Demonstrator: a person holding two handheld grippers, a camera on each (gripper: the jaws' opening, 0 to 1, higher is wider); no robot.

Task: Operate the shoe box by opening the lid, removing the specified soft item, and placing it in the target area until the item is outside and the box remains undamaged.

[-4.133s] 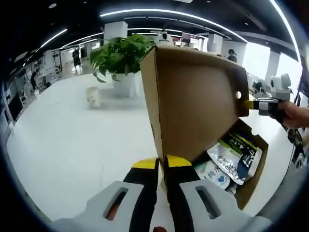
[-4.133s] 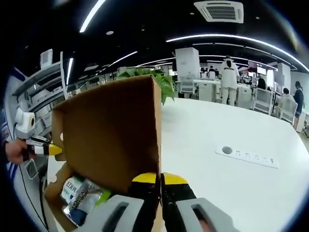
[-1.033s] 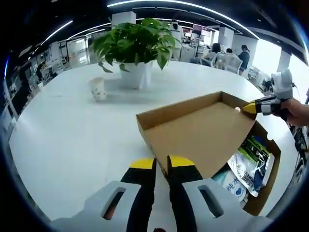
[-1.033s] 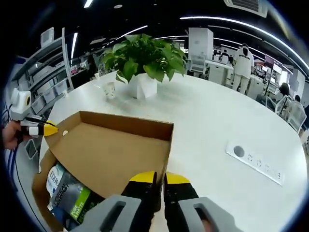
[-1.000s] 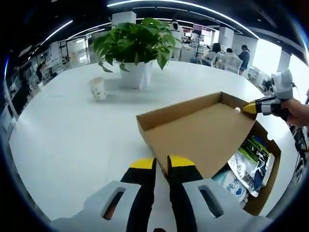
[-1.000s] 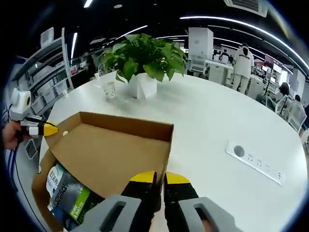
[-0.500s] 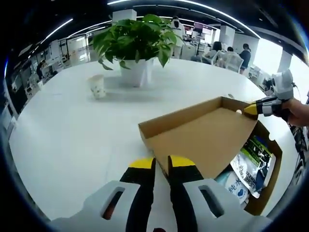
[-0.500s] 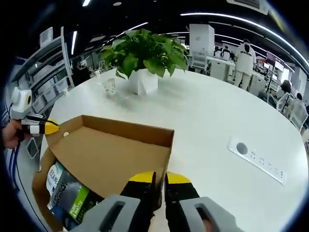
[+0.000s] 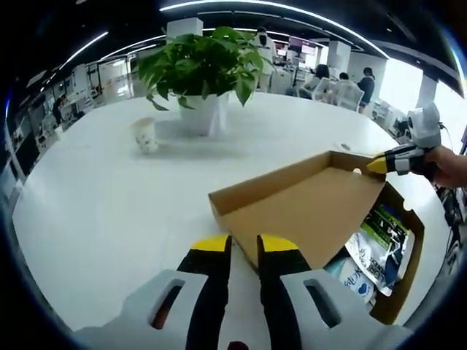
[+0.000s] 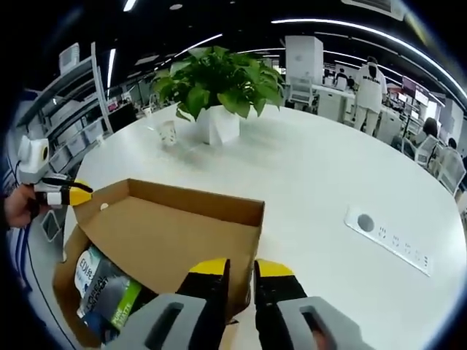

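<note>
So, lid step's abt done: brown cardboard lid (image 9: 306, 211) lies folded back, propped over the open shoe box (image 9: 408, 277); your left gripper (image 9: 243, 244) & right gripper (image 10: 241, 268) jaws sit slightly parted, holding nothing; next, grab a soft green-white pouch (image 10: 109, 292) inside.

Lighting: bright, even, from ceiling light strips (image 9: 270, 9); soft shadows under potted plant (image 9: 201, 80) (mild window glare at right). Edges: strong fisheye curvature, slight softness.
</note>
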